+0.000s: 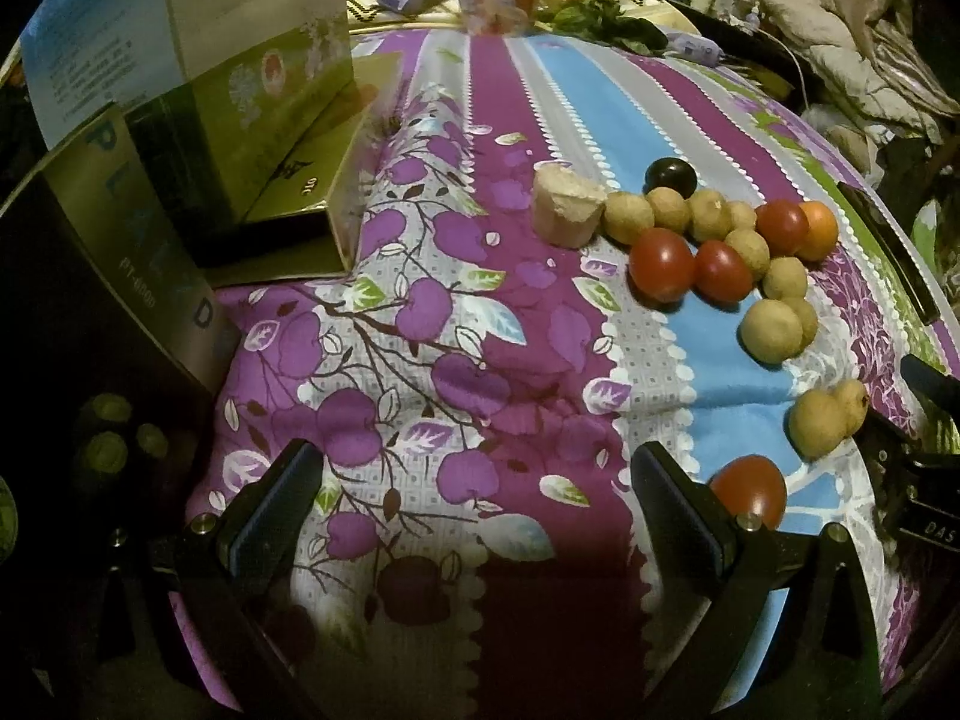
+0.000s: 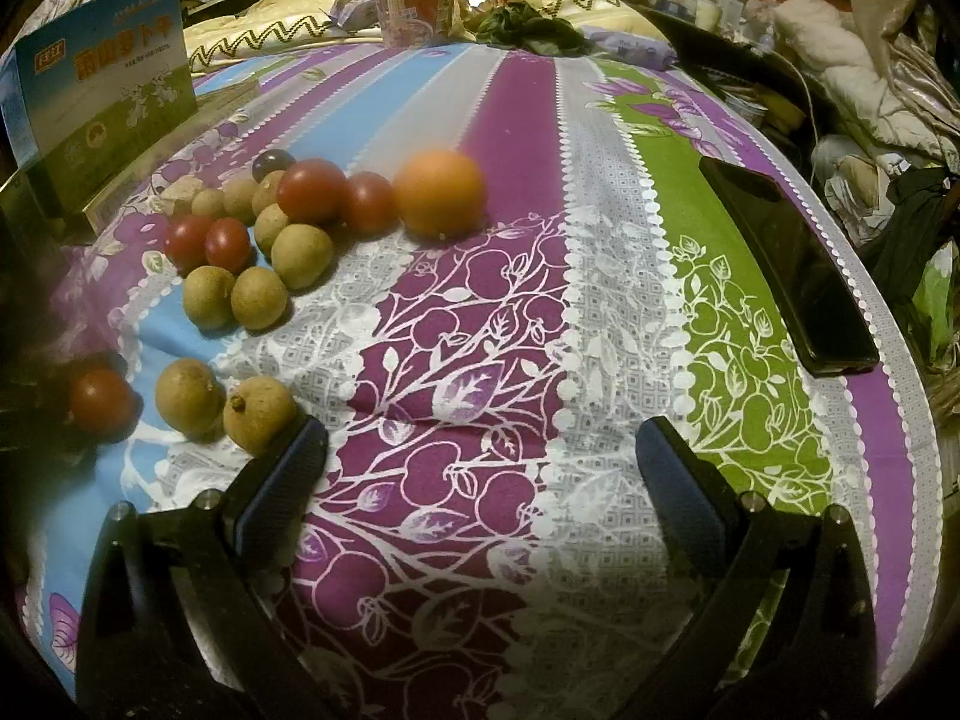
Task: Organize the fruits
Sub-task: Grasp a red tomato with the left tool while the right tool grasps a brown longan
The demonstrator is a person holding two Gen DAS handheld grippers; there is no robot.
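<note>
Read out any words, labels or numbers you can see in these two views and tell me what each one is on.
"PT-6000", roughly, the digits blurred: dark box, with big pale letters of which only "P", "L" and "D" read.
"DAS": black device part at the right edge, cut off.
Large yellow Chinese characters: blue and green box, too blurred to read; its small print too.
Red cup: print too small to read.
Black phone: no text visible.

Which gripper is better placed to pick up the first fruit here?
Right, probably. The right gripper is open, its left finger beside a brown longan. The left gripper, also open, faces bare cloth; its nearest fruit, a red tomato, lies outside its right finger.
</note>
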